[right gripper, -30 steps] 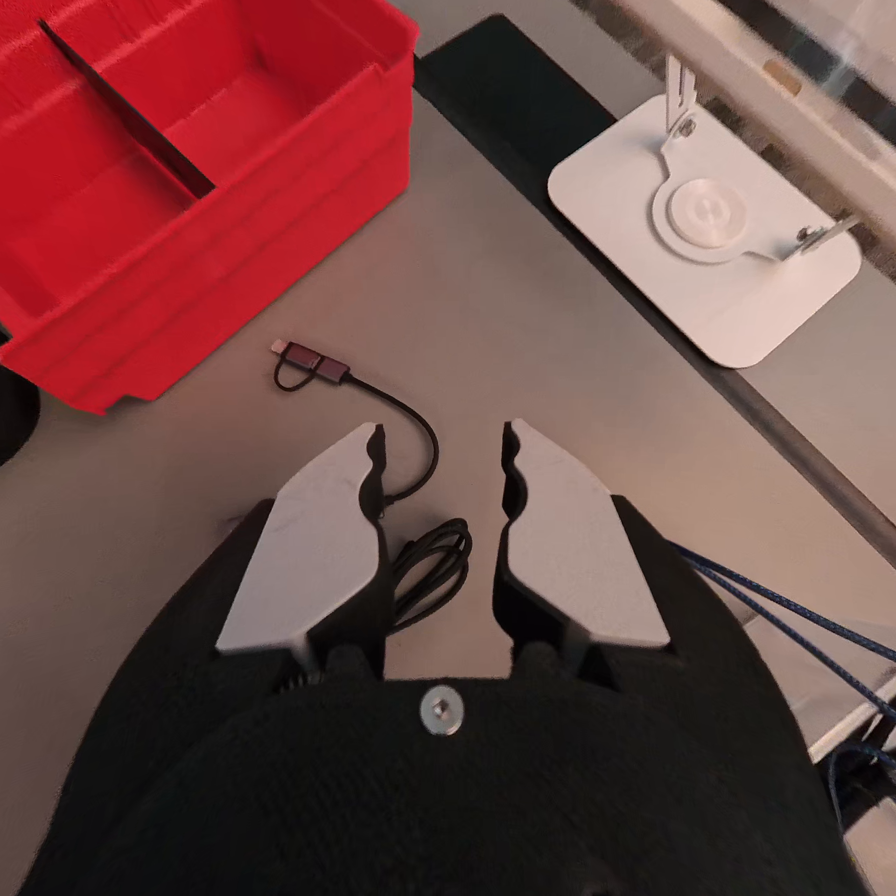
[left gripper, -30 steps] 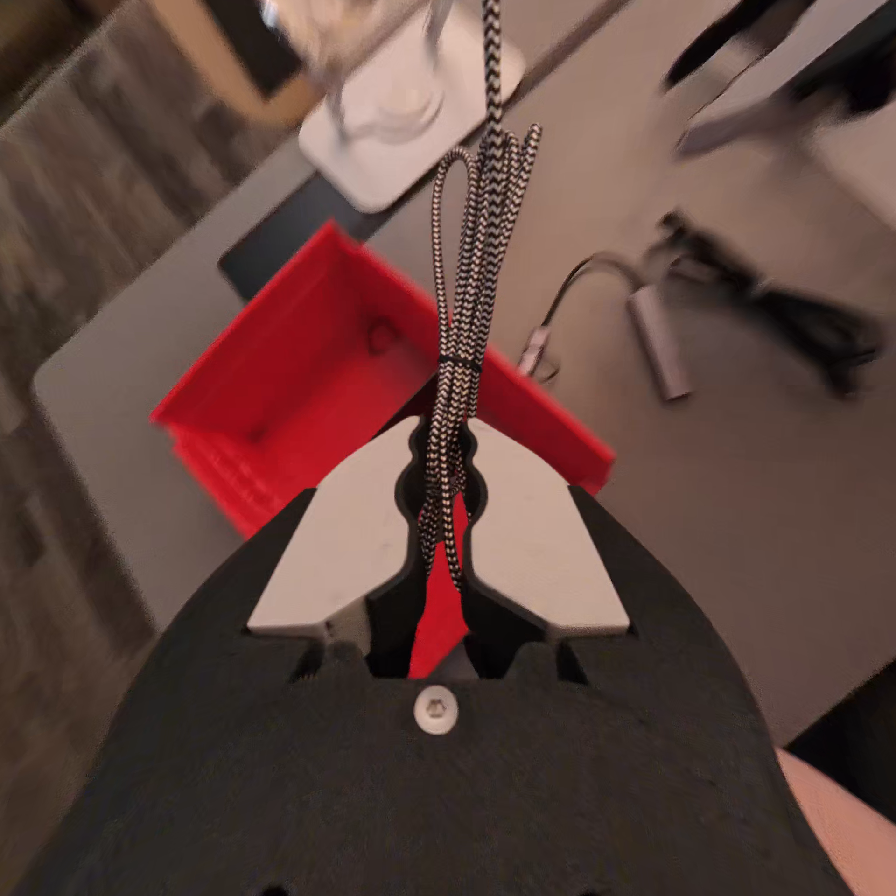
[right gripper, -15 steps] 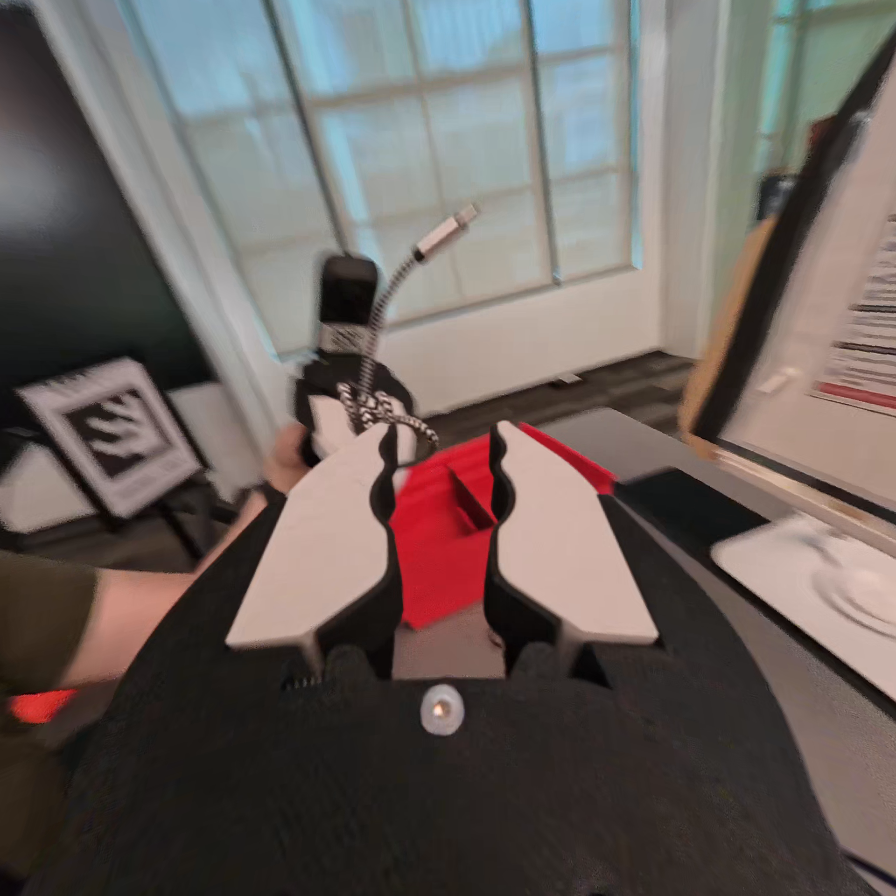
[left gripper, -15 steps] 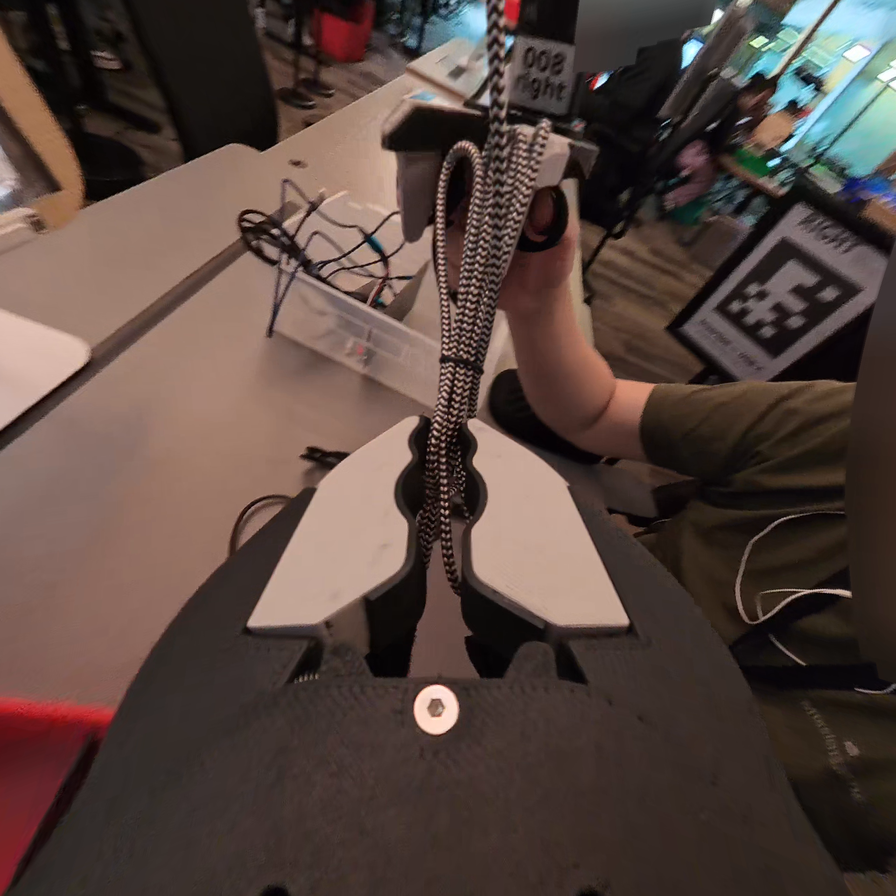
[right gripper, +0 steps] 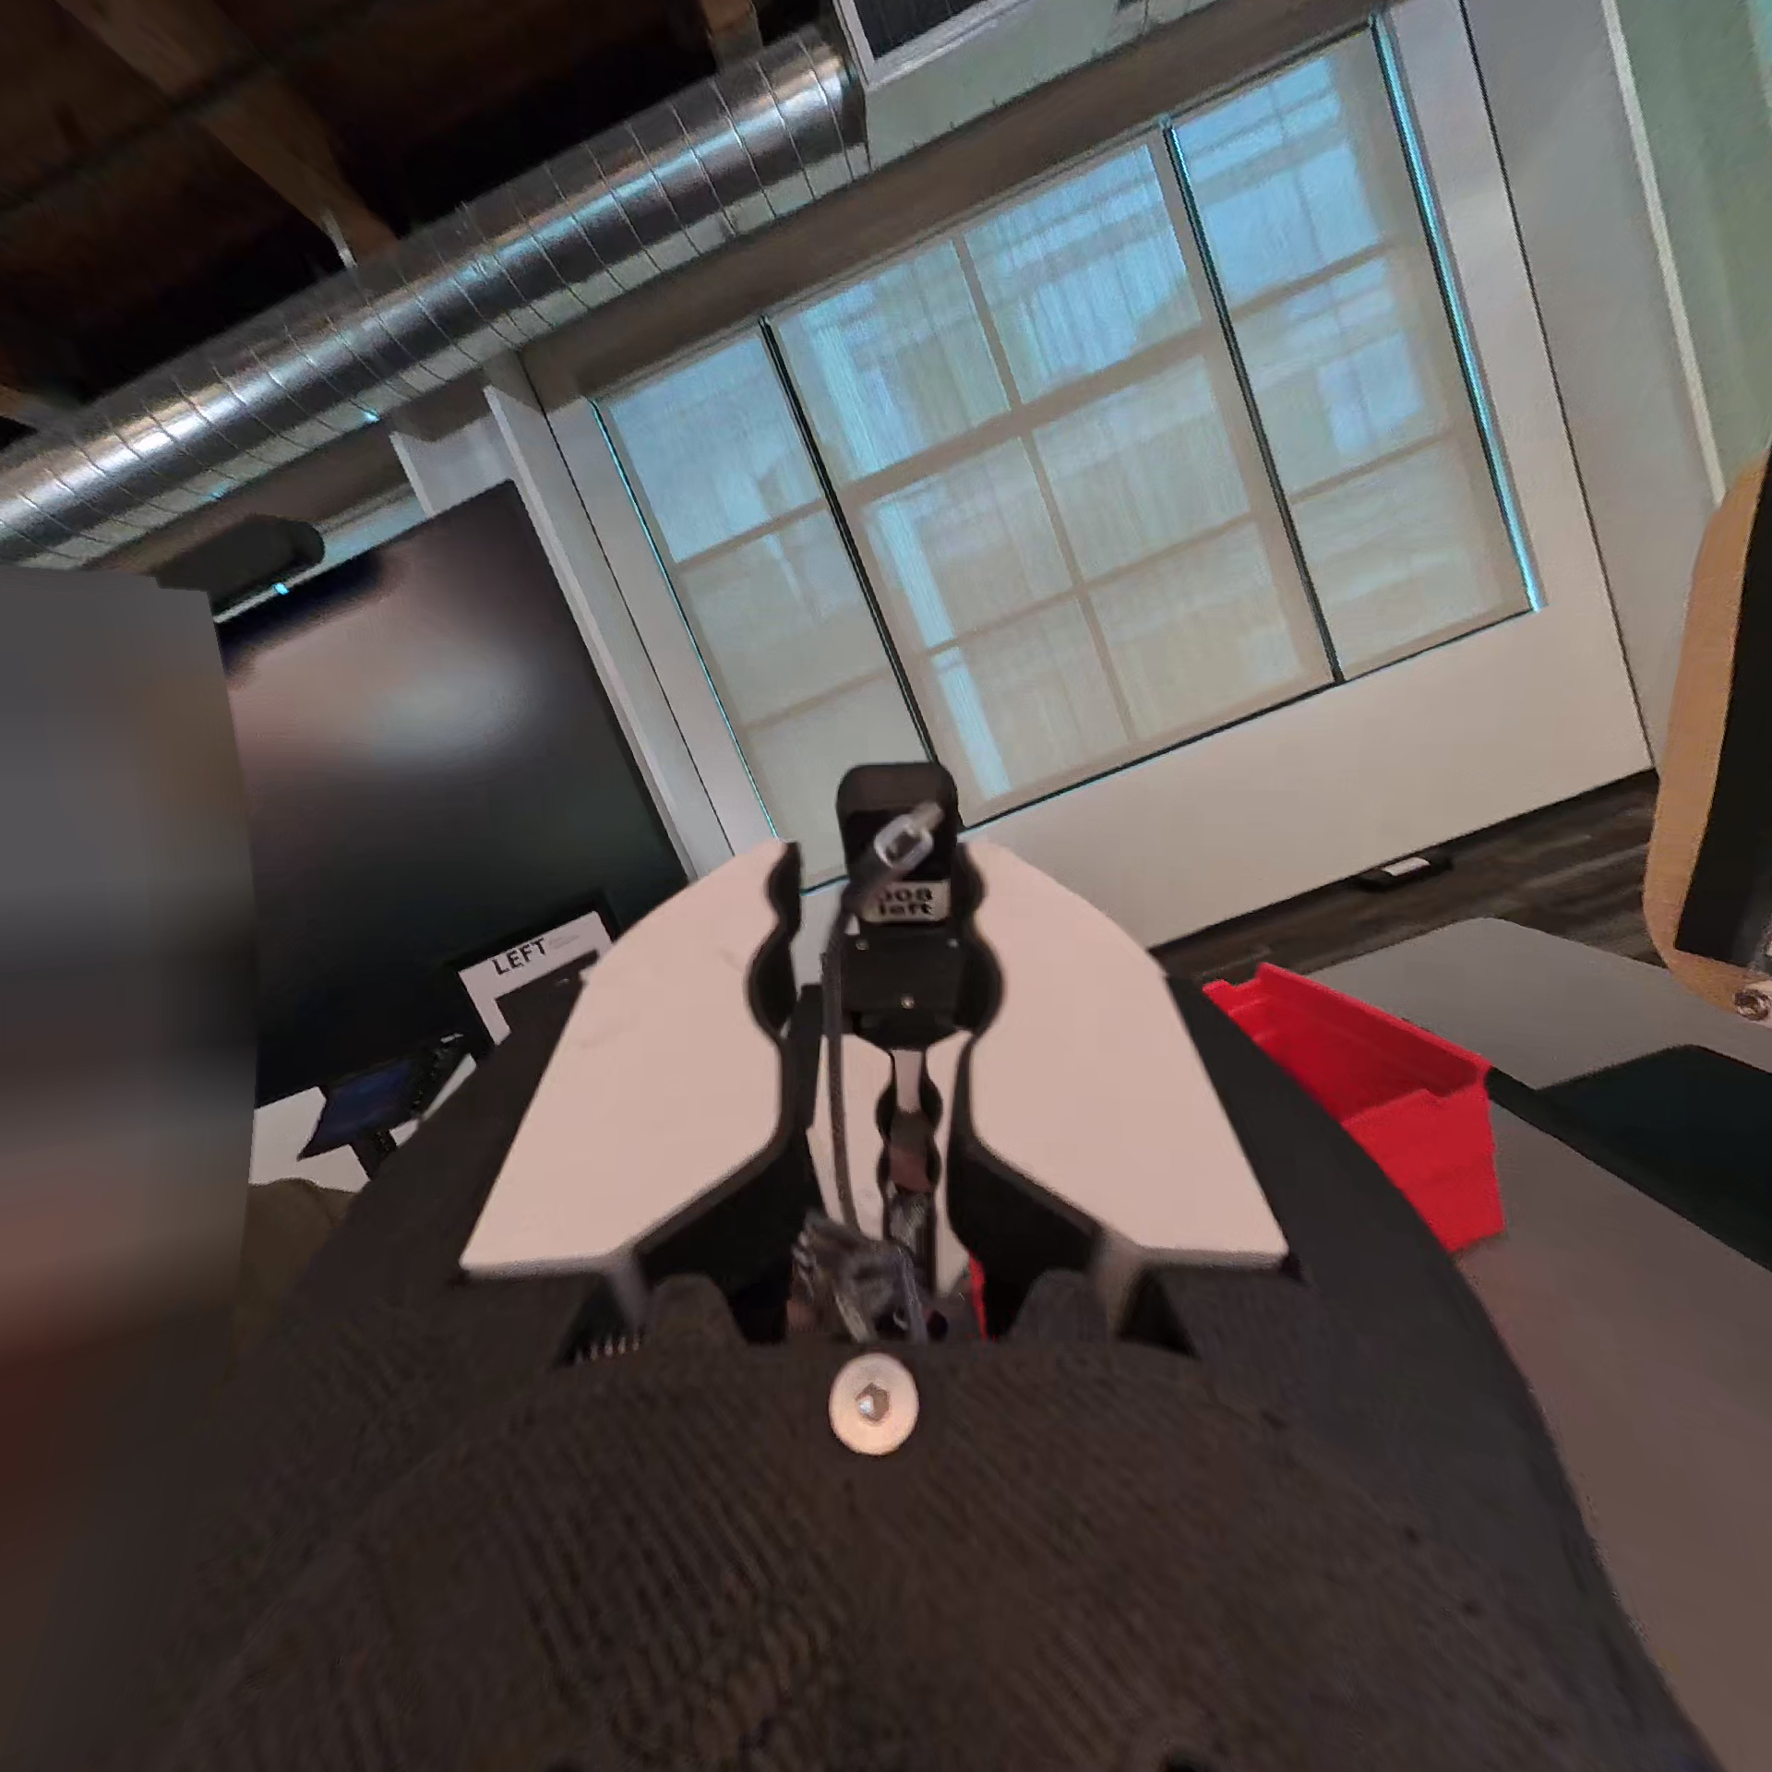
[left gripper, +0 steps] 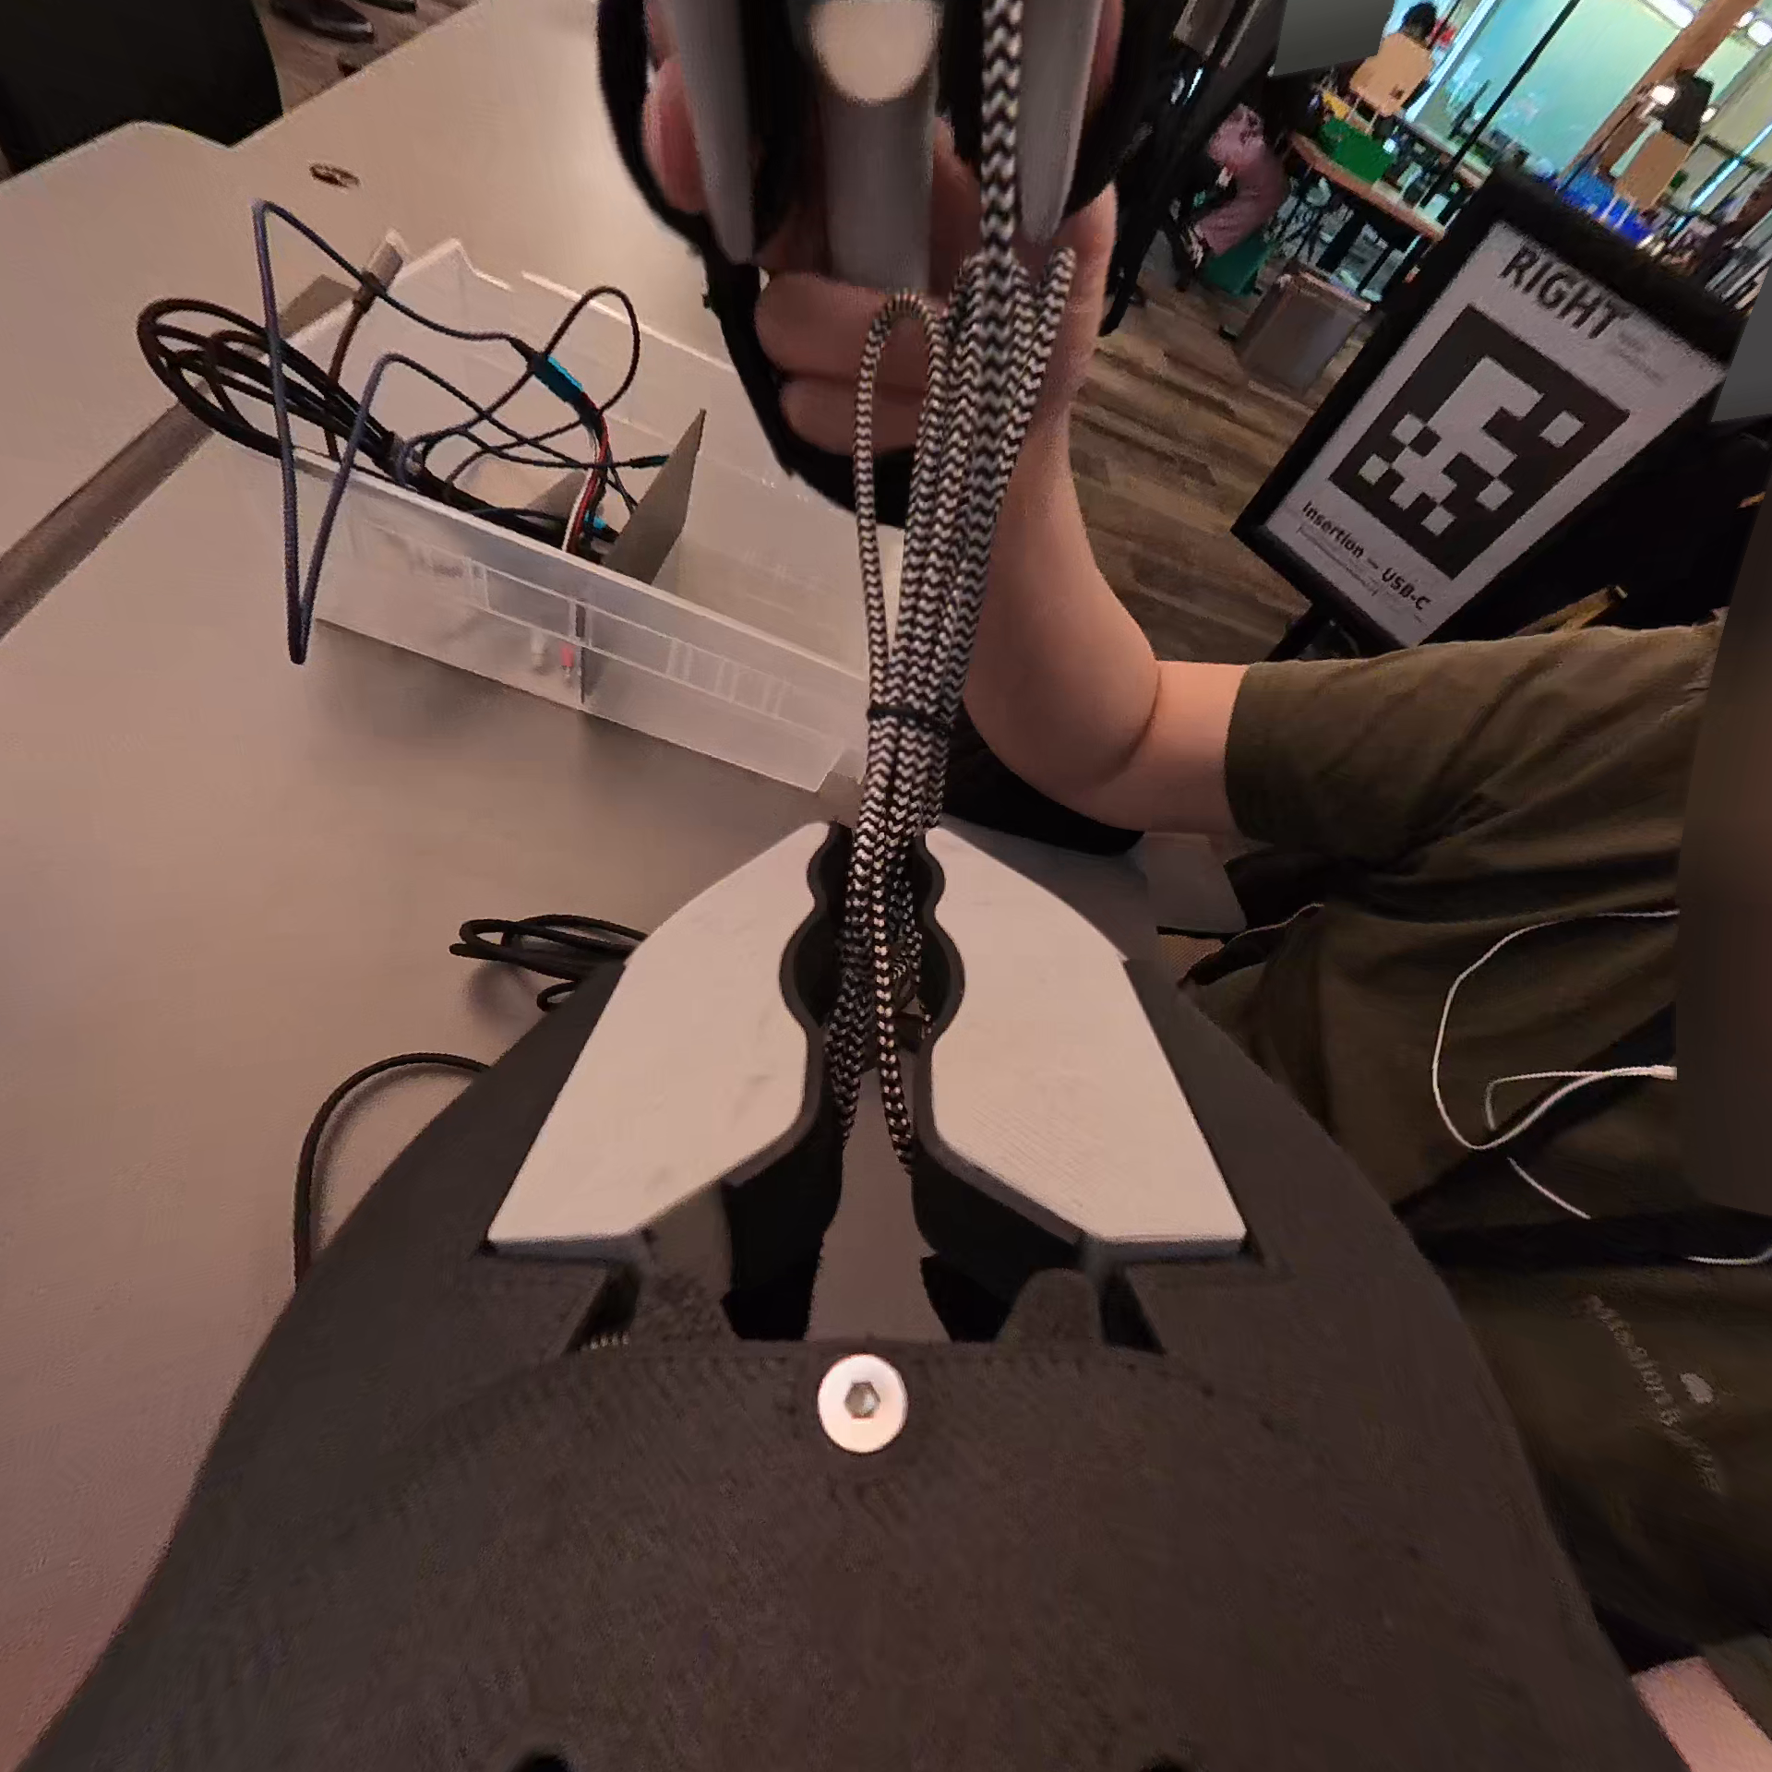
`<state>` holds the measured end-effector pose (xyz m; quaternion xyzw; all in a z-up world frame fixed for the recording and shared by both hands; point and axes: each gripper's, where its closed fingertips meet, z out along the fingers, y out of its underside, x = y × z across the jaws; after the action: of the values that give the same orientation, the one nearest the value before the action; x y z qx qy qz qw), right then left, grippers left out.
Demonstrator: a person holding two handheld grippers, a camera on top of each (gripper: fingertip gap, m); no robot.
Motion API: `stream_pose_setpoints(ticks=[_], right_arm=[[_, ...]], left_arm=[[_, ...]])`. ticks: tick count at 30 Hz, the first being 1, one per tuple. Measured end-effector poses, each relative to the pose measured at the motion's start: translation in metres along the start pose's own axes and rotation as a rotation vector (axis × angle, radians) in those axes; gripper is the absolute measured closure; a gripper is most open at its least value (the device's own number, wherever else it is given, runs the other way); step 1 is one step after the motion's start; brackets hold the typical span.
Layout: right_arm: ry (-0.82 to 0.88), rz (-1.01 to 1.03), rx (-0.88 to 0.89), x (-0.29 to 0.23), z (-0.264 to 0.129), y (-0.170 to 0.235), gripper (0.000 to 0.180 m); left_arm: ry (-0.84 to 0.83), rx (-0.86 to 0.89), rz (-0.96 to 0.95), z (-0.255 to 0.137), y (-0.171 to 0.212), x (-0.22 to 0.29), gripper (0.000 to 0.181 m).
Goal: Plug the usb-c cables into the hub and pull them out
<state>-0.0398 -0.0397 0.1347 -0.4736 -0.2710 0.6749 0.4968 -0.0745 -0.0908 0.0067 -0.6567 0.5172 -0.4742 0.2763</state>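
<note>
My left gripper (left gripper: 877, 853) is shut on a bundled black-and-white braided USB-C cable (left gripper: 911, 594) and holds it upright above the table. A loose strand rises from the bundle to my right gripper (left gripper: 882, 134), which faces me close at the top of the left wrist view. In the right wrist view my right gripper (right gripper: 877, 863) is open, with the jaws on either side of that strand (right gripper: 839, 1055). The cable's silver plug (right gripper: 906, 844) shows just past the fingertips, in front of the left gripper's body. The hub is not in view.
A clear bin (left gripper: 575, 594) with several thin wires stands on the grey table (left gripper: 192, 863). A black cable (left gripper: 537, 944) lies by my left gripper. A red bin (right gripper: 1362, 1084) sits at the right. A person's arm (left gripper: 1074, 690) and a marker sign (left gripper: 1477, 431) are near. The tips of one gripper are about 15 centimetres away from the tips of the other.
Both grippers swung up from the table to face each other. The right gripper moved close to the left one, so the cable's loose strand now lies between its open jaws.
</note>
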Motion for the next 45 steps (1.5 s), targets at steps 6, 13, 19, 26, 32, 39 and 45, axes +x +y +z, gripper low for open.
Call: stream_pose_setpoints(ticks=[6, 13, 19, 26, 32, 39, 45], right_arm=[[0.092, -0.023, -0.114, 0.009, -0.006, 0.008, 0.170], [0.477, -0.358, -0.221, 0.051, -0.031, 0.000, 0.138], [0.556, -0.503, -0.277, 0.054, -0.031, 0.002, 0.132], [0.644, -0.592, -0.331, 0.060, -0.038, 0.000, 0.130], [0.643, -0.431, -0.235, 0.064, -0.044, -0.008, 0.131], [0.453, -0.316, -0.040, 0.042, -0.029, -0.020, 0.127], [0.472, -0.413, 0.011, 0.035, -0.017, -0.016, 0.127]], left_arm=[[-0.035, -0.053, -0.001, 0.017, 0.008, -0.007, 0.169], [0.034, 0.012, -0.222, 0.012, 0.006, -0.019, 0.171], [0.038, 0.040, -0.283, 0.008, 0.006, -0.027, 0.171], [0.049, 0.139, -0.327, -0.004, -0.005, -0.031, 0.172], [-0.111, 0.193, -0.191, -0.013, -0.017, -0.042, 0.172], [-0.601, 0.253, 0.105, -0.015, -0.036, -0.070, 0.172], [-0.821, 0.253, 0.241, -0.006, -0.039, -0.074, 0.172]])
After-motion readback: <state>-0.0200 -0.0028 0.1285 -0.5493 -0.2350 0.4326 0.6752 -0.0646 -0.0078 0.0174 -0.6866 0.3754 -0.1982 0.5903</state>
